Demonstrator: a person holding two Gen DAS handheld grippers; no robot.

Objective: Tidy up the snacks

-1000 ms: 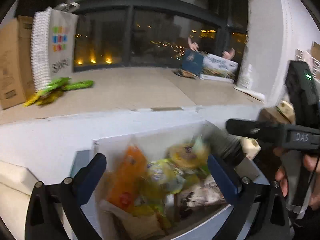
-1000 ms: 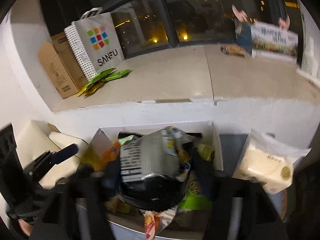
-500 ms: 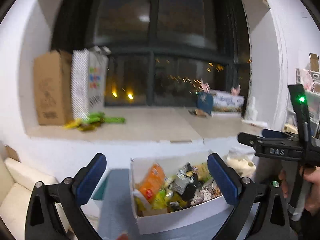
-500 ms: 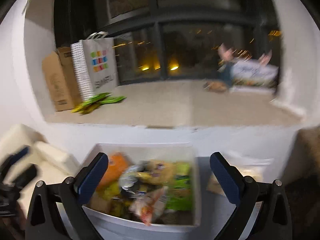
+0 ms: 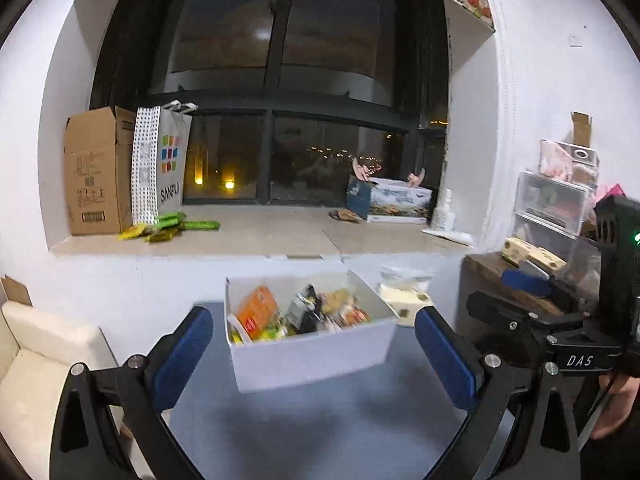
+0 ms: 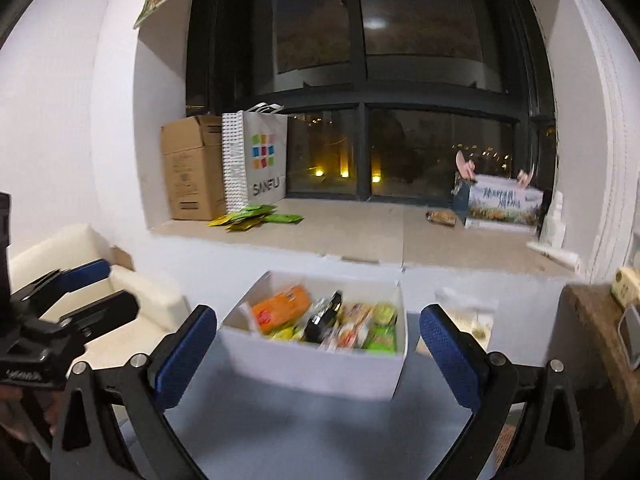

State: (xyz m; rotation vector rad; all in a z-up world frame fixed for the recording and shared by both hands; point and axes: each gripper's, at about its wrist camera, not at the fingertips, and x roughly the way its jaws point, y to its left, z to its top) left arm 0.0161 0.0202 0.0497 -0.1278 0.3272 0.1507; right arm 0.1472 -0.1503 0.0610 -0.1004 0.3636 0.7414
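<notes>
A white box (image 5: 316,356) full of mixed snack packets, with an orange pack (image 5: 256,312) at its left, stands on a grey-blue surface (image 5: 320,428) below the window sill. It also shows in the right wrist view (image 6: 316,364). My left gripper (image 5: 312,356) is open and empty, held back from the box. My right gripper (image 6: 318,356) is open and empty, also back from the box. Green and yellow snack packets (image 5: 168,227) lie on the sill (image 5: 260,236); they also show in the right wrist view (image 6: 252,218).
On the sill stand a cardboard box (image 5: 96,172), a SANFU paper bag (image 5: 160,168) and a printed box (image 5: 392,200). A white pack (image 5: 402,296) sits right of the snack box. A cream seat (image 6: 100,292) is left. A wooden cabinet (image 5: 516,292) with clear drawers is right.
Both grippers have pulled back and up from the box. The right gripper held a dark silver packet over the box a second ago; it is now open and empty.
</notes>
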